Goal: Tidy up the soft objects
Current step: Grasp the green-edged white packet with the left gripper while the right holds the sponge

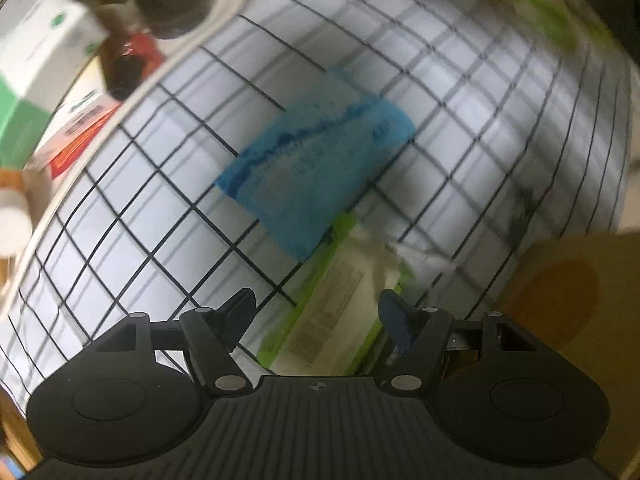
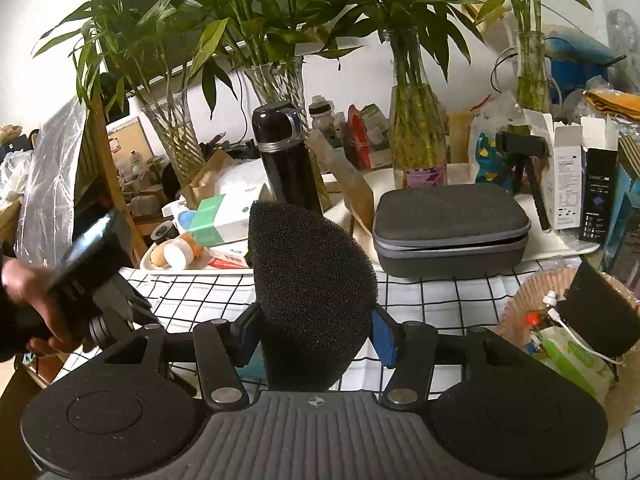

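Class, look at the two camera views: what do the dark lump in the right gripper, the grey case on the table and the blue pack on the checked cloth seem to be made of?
Dark lump: open-cell foam, matt; its surface is coarse and full of pores.
Grey case: probably fabric over a stiff shell, matt, with a seam running round its middle.
Blue pack: likely thin plastic film, slightly glossy, lying flat; blur leaves this open.

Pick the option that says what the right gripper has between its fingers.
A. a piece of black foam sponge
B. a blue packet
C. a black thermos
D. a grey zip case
A: in the right wrist view the black foam sponge sits squeezed between the right gripper fingers, while the black thermos and the grey zip case stand apart on the table behind it.
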Available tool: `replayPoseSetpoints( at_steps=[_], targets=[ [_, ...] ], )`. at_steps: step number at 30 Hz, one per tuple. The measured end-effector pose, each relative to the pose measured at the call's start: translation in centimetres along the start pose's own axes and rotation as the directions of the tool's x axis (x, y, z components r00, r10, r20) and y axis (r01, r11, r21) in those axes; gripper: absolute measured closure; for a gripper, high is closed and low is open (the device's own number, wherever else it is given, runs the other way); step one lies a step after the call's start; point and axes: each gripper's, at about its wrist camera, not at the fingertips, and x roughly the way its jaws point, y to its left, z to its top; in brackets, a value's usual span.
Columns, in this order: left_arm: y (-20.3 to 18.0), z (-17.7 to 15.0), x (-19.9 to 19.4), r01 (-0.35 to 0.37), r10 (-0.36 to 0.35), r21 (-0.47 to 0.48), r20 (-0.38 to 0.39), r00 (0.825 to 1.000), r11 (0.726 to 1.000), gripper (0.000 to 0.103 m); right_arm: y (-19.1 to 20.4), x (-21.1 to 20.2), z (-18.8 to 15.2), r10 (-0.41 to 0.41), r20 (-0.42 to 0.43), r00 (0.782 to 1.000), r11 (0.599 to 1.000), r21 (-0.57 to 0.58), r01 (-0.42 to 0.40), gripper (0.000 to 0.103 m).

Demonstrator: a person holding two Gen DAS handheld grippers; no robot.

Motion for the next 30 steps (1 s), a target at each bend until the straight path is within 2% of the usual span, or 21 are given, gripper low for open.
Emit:
replayPoseSetpoints(
  at_steps=[10, 13, 14, 15, 16, 19, 30],
  targets=[
    [-1.5, -1.0, 0.9, -0.011, 0.010, 0.130, 0.010, 1.000, 0.991, 0.035, 0.6, 0.3, 0.2, 0.021, -0.001, 1.000, 1.000, -0.003, -0.021, 0.044],
    [-2.5, -1.6, 2.2, -0.052, 0.062, 0.190, -0.042, 0.997, 0.980, 0.036, 0.6, 0.3, 0.3, 0.019, -0.002, 1.000, 1.000, -0.005, -0.019, 0.044],
    [-2.6, -1.8, 2.4, -0.063, 0.071, 0.197, -0.036, 0.997, 0.978, 0.040, 0.6, 0.3, 0.3, 0.020, -0.002, 1.000, 1.000, -0.004, -0.020, 0.044],
    [-2.5, -1.8, 2.2, -0.045, 0.051, 0.191, -0.024, 0.998, 0.980, 0.049, 0.7, 0.3, 0.3, 0.020, -0.001, 1.000, 1.000, -0.004, -0.020, 0.044],
    [-2.3, -2.1, 2.2, -0.031, 0.035, 0.172, -0.020, 0.999, 0.985, 0.050, 0.7, 0.2, 0.3, 0.021, 0.001, 1.000, 1.000, -0.005, -0.021, 0.044],
    [-1.8, -2.5, 1.8, -0.059, 0.057, 0.150, 0.021, 0.998, 0.987, 0.052, 0.7, 0.2, 0.3, 0.022, 0.000, 1.000, 1.000, -0.010, -0.022, 0.044],
    [-0.6, -3.8, -2.5, -0.079, 0.063, 0.096, 0.161, 0.985, 0.992, 0.054, 0.8, -0.1, 0.4, 0.011, -0.001, 1.000, 1.000, -0.010, -0.011, 0.044]
  ],
)
